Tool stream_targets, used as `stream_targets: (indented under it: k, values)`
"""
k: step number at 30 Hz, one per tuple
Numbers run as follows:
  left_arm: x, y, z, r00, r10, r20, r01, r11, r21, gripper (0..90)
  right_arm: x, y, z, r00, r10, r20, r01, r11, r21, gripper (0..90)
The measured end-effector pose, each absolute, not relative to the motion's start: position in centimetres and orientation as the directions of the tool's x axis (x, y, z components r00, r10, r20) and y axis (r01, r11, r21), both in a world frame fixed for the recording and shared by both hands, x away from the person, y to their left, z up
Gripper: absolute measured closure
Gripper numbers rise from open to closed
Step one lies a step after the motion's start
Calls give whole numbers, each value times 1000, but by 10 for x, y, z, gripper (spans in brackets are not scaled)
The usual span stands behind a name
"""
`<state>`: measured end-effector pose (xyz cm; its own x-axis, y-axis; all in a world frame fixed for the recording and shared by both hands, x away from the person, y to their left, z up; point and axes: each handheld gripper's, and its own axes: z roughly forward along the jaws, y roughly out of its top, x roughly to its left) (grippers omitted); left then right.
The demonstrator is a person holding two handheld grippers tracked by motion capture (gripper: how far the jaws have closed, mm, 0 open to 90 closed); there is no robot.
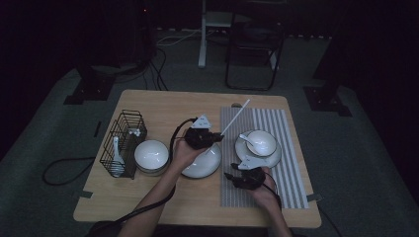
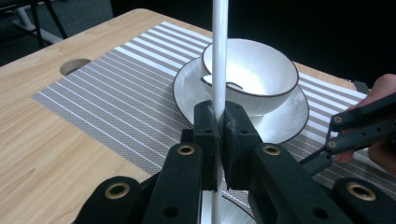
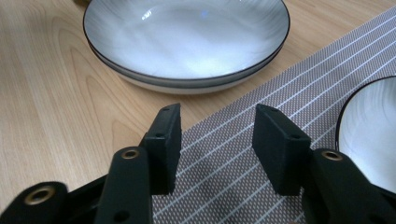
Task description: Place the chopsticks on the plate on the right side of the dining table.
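Note:
My left gripper (image 1: 216, 136) is shut on a long white stick (image 1: 236, 117), which slants up and to the right over the striped placemat (image 1: 284, 163). In the left gripper view the stick (image 2: 219, 46) stands straight up between the pressed pads of the left gripper (image 2: 218, 116). Behind it a white bowl (image 2: 261, 70) holding a spoon (image 2: 229, 85) sits on a saucer (image 2: 289, 121). My right gripper (image 1: 230, 171) hovers low over the placemat's left edge. In its own view the right gripper (image 3: 217, 135) is open with nothing between the pads, and the placemat (image 3: 233, 177) lies under it.
A shallow white plate (image 1: 201, 165) lies left of the placemat, with a white bowl (image 1: 151, 155) further left. Beside that, a black wire basket (image 1: 123, 143) holds a white spoon. The plate (image 3: 187, 42) lies just beyond the right gripper's jaws. A round hole (image 2: 74, 65) is cut into the tabletop.

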<state>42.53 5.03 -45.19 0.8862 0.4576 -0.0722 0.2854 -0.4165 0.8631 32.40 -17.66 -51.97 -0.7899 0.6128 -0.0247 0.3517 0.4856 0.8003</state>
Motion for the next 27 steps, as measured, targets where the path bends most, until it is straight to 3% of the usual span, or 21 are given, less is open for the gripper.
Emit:
stream_targets:
  k: [27]
  values:
    - [450, 24, -465, 870, 492, 11, 288, -526, 800, 859, 302, -191, -537, -792, 611, -6, 373, 492, 786, 479]
